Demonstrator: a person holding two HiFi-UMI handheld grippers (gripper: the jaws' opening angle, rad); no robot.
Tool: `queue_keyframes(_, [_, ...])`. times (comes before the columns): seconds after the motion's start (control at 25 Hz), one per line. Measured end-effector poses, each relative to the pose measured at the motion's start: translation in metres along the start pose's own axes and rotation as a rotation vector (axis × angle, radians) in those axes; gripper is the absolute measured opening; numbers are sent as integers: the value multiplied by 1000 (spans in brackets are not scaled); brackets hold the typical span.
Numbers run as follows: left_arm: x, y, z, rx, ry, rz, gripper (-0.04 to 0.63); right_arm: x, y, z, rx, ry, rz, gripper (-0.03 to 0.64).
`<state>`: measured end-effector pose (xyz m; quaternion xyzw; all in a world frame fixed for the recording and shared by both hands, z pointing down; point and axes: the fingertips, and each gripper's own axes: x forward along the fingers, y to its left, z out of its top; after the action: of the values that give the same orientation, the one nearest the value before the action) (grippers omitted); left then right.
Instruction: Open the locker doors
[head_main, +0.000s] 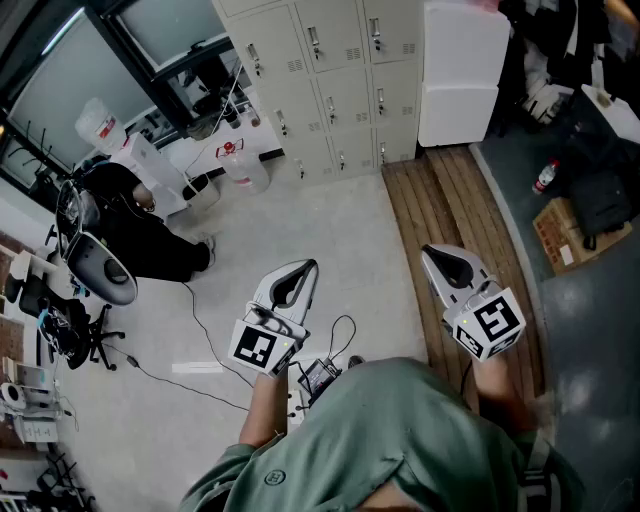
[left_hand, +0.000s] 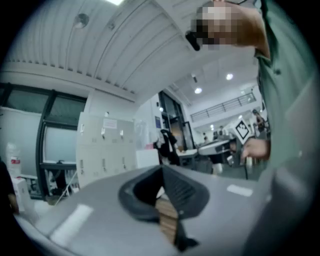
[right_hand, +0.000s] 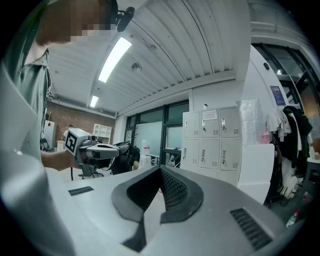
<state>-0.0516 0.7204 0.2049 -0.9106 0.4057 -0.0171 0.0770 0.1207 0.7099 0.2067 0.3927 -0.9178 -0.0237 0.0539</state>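
In the head view the bank of pale grey metal lockers (head_main: 320, 70) stands against the far wall, every door that I can see shut, and it is well apart from both my hands. My left gripper (head_main: 296, 280) and my right gripper (head_main: 450, 266) hover side by side over the light floor, both pointing toward the lockers. A seated person in black (head_main: 135, 225) sits off to my left, and a tall white cabinet (head_main: 458, 72) stands just beside the lockers on the right. In the left gripper view my left gripper (left_hand: 162, 170) is clenched, tips meeting with nothing between them, and the lockers (left_hand: 105, 150) show small and far off beyond it. In the right gripper view my right gripper (right_hand: 160, 171) is likewise clenched on nothing, with the lockers (right_hand: 210, 140) ahead and their small handles just visible. I judge the task has not begun; I have yet to close the distance. The main risk is arriving with tips pressed together: they would skid off a small handle instead of catching it, so I should spread them first. The handles look slim, so a shallow or crooked grip may slip as the door swings. Doors on the right may also knock the white cabinet if I pull them wide.
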Motion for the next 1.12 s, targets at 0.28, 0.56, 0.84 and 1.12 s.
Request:
queue_keyframes(0.28, [-4, 4, -15, 15, 40, -9, 0, 4, 1, -3, 1, 3, -3, 4])
queue_keyframes(0.56, [-4, 14, -12, 4, 18, -7, 0, 13, 4, -1, 4, 2, -7, 5])
queue_keyframes(0.84, [-2, 31, -16, -8, 15, -14, 2, 28, 4, -1, 21, 4, -15, 5])
queue_keyframes(1.12, [1, 62, -27, 5, 23, -40, 0, 59, 3, 2, 44, -16, -29, 5])
